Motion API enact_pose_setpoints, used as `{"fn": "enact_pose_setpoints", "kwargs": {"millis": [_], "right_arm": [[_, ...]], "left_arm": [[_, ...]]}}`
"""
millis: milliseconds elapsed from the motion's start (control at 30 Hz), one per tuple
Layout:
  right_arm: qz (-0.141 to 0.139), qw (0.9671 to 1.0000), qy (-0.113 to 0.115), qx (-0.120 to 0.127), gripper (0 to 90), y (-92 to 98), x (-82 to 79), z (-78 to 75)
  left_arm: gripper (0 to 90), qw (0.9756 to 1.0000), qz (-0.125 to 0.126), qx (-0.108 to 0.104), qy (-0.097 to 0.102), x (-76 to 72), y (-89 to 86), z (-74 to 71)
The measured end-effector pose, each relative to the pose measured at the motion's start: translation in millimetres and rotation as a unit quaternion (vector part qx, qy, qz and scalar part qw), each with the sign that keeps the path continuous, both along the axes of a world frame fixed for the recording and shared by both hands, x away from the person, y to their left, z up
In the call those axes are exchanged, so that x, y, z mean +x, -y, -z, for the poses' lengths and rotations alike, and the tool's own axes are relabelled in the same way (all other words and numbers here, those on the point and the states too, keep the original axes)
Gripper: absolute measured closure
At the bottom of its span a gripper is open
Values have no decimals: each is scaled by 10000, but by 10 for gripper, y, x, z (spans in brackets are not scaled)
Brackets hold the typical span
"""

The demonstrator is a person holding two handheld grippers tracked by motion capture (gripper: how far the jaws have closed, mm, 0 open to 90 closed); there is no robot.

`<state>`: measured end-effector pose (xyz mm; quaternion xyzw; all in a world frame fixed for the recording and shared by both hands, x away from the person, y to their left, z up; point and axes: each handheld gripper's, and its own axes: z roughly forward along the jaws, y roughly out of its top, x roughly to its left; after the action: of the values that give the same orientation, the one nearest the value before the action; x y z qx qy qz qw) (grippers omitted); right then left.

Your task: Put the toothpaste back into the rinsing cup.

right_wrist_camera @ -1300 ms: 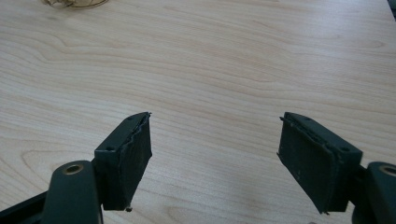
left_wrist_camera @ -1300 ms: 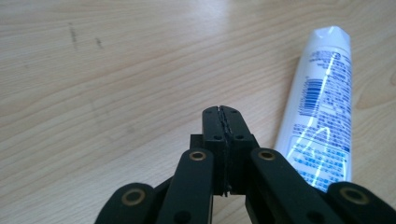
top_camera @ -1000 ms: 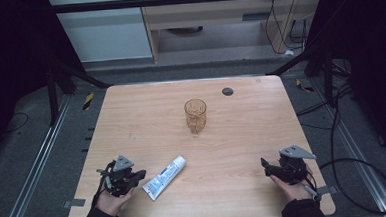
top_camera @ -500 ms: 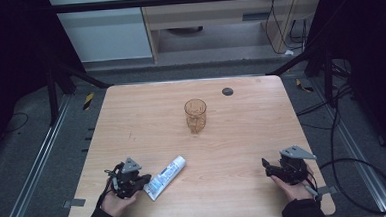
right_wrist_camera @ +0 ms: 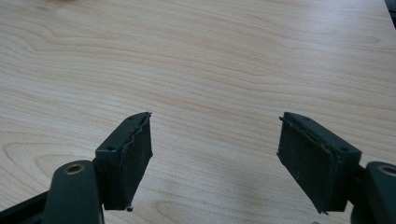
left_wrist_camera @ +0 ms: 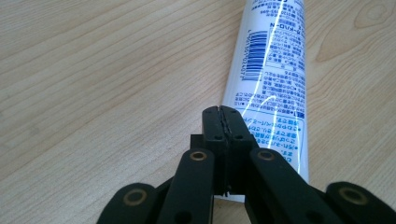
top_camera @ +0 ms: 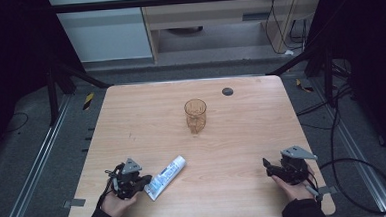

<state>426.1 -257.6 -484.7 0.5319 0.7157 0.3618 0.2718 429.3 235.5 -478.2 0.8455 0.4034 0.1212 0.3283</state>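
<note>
Wooden tabletop (top_camera: 243, 151): amber glass (top_camera: 195, 115) upright near centre; toothpaste tube (top_camera: 165, 177) flat by near edge, left gripper (top_camera: 145, 180) jaws pressed together at its crimped end; right gripper (top_camera: 265, 166), near-right corner, jaws spread.

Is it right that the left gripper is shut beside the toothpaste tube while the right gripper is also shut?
Not quite. The right gripper is open: the right gripper view shows its fingers wide apart over bare wood. The left gripper is indeed shut beside the toothpaste tube.
</note>
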Motion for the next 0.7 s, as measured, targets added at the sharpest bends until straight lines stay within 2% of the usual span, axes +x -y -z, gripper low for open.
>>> {"fn": "enact_pose_setpoints", "kwargs": {"millis": [433, 700], "right_arm": [[25, 10000, -22, -5, 259, 20, 12, 18], [42, 10000, 7, -25, 259, 39, 7, 15]], "left_arm": [[896, 10000, -40, 60, 5, 42, -14, 27], [896, 9998, 169, 55, -10, -25, 55, 21]]}}
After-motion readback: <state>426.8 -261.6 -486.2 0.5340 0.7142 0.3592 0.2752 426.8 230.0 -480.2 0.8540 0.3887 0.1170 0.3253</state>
